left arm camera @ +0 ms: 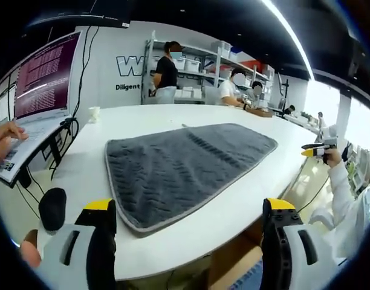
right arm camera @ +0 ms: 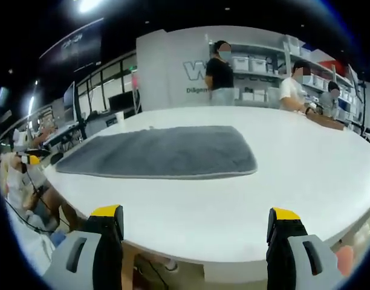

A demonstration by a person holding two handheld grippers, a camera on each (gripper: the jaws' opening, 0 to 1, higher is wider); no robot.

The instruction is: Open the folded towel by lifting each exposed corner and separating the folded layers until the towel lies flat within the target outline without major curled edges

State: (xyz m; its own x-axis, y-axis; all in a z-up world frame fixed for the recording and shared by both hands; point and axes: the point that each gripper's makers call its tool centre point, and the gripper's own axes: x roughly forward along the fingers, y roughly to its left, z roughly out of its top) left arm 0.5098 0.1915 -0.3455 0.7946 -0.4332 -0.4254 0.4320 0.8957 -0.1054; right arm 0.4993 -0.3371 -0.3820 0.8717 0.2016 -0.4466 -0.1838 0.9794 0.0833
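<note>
A dark grey towel [left arm camera: 182, 166] with a lighter hem lies spread on the white table [left arm camera: 142, 118]; in the right gripper view the same towel [right arm camera: 164, 151] stretches flat across the tabletop. My left gripper [left arm camera: 191, 211] stands open near the table's front edge, just short of the towel's near hem, nothing between its yellow-tipped fingers [left arm camera: 100, 208]. My right gripper [right arm camera: 197, 217] is open too, held off the near edge of the table [right arm camera: 294, 169], well apart from the towel.
A monitor [left arm camera: 43, 78] and a keyboard under a person's hand [left arm camera: 6, 136] sit at the left. Another person at the right holds a yellow gripper [left arm camera: 315, 151]. People stand by shelves [left arm camera: 197, 66] behind the table. A small white object [left arm camera: 94, 113] rests on the tabletop.
</note>
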